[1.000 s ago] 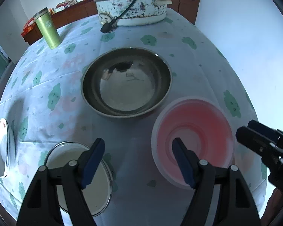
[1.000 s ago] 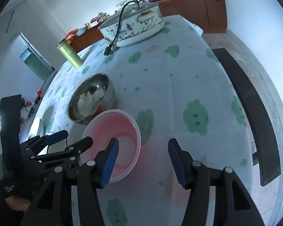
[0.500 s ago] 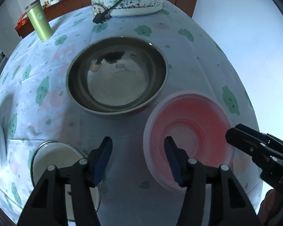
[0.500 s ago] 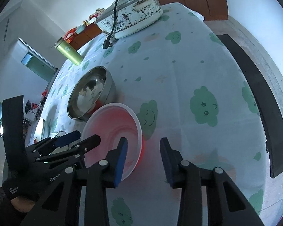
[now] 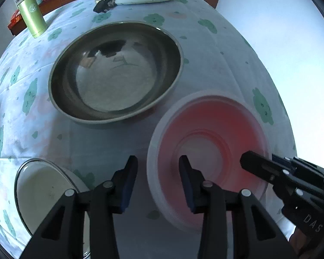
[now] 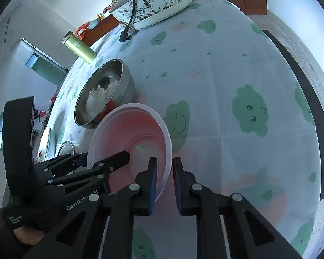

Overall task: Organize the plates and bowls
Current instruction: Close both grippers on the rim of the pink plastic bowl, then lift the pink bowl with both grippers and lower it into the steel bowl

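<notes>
While the pink bowl (image 6: 138, 138) is sitting on the tablecloth (image 6: 226, 69) just beside the steel bowl (image 6: 103, 92), its rim is being straddled by both grippers: the right gripper (image 6: 164, 170) and the left gripper (image 5: 158, 168), neither visibly clamped. If squeezed unevenly, it is probably being risked to tipping or slipping against the steel bowl.
</notes>
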